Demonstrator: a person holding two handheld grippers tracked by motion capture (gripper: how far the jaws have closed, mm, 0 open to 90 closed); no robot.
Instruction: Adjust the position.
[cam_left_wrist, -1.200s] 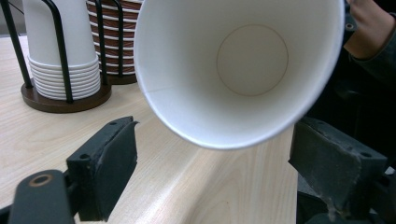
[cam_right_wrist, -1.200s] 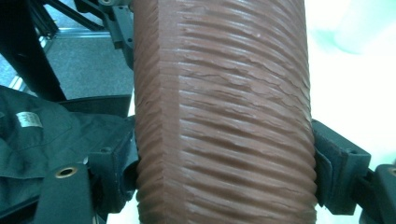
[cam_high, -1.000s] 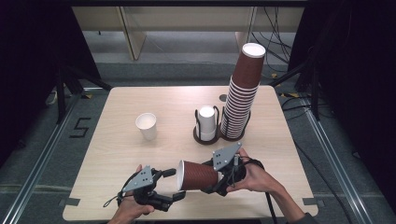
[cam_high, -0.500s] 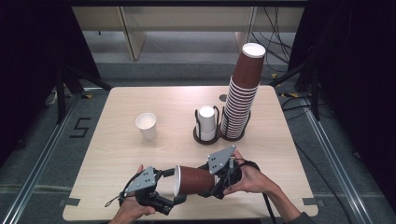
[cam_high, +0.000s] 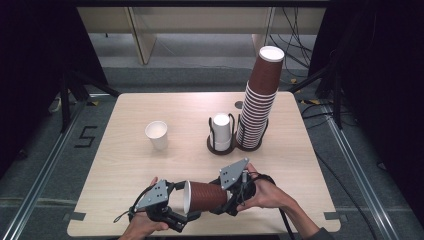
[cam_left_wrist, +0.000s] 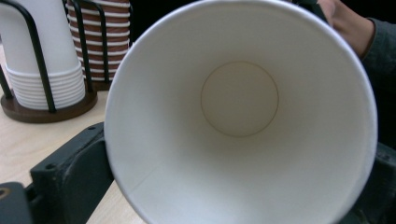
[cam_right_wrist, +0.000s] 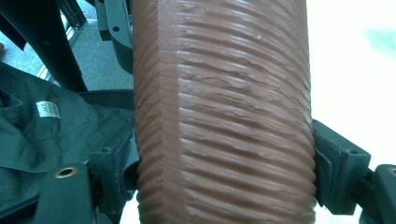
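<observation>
The table (cam_high: 125, 165) is pale, light-grained wood. Near its front edge, the cup (cam_high: 207, 196) held between the two hand-held grippers is reddish brown outside with fine horizontal ribbing, and plain white inside with a white rim. Both hand-held grippers, the left (cam_high: 186, 218) and the right (cam_high: 226, 202), are black with grey plates on top. Toward the back right corner, the tall stack of cups (cam_high: 259, 105) is brown with white rims. Beside it, the short stack (cam_high: 221, 131) is white in a black wire holder (cam_high: 215, 135) on a dark brown base. The lone cup (cam_high: 157, 134) is white.
</observation>
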